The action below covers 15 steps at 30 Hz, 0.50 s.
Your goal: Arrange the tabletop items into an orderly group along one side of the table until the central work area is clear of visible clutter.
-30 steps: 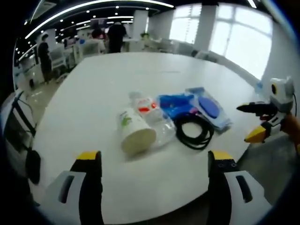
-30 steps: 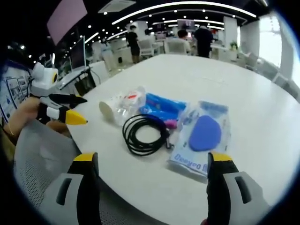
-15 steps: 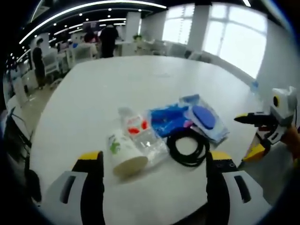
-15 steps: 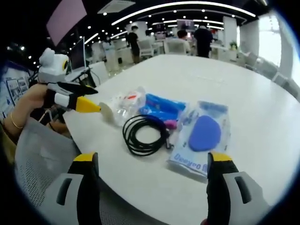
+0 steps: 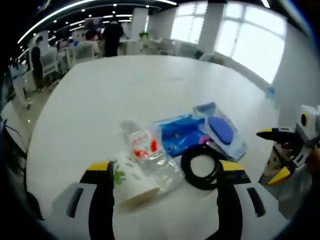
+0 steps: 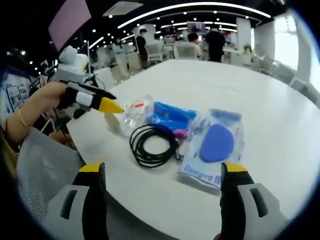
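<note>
On the white table (image 5: 125, 85) a paper cup (image 5: 131, 181) lies on its side against a clear plastic bag (image 5: 146, 151) with red print. Right of them are a blue packet (image 5: 177, 132), a coiled black cable (image 5: 200, 166) and a blue pad in a clear packet (image 5: 222, 131). My left gripper (image 5: 164, 168) is open, its jaws on either side of the cup and cable. In the right gripper view the left gripper (image 6: 114, 101) hovers just above the bag (image 6: 137, 107). My right gripper (image 6: 164, 168) is open, short of the cable (image 6: 152, 142) and pad packet (image 6: 215, 145).
A grey mesh chair (image 6: 45, 170) stands at the table's near edge below the hand holding the left gripper. The right gripper (image 5: 275, 154) hangs off the table's right edge. Desks, chairs and people fill the room beyond the table's bare far half (image 6: 280, 115).
The left gripper has moved in toward the cup and bag, which now sit closer and lower in its view. The right gripper has stayed put.
</note>
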Available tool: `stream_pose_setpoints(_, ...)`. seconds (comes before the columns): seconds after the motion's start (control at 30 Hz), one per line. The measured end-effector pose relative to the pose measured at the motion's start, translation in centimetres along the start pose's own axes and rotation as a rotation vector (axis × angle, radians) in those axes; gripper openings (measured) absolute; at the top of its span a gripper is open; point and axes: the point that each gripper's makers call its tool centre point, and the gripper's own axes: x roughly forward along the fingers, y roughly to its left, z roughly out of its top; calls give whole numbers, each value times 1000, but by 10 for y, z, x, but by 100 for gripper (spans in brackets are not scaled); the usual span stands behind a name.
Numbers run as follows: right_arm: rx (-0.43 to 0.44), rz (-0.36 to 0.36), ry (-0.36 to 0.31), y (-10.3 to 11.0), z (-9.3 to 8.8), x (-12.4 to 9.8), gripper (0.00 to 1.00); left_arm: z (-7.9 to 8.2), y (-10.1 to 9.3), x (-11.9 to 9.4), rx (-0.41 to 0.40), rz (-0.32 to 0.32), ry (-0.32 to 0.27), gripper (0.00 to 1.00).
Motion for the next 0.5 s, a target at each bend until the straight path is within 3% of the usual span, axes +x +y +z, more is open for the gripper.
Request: stream_pose_setpoints(0.5, -2, -20, 4, -4, -1, 0, 94, 10, 6, 31, -42, -25, 21, 64)
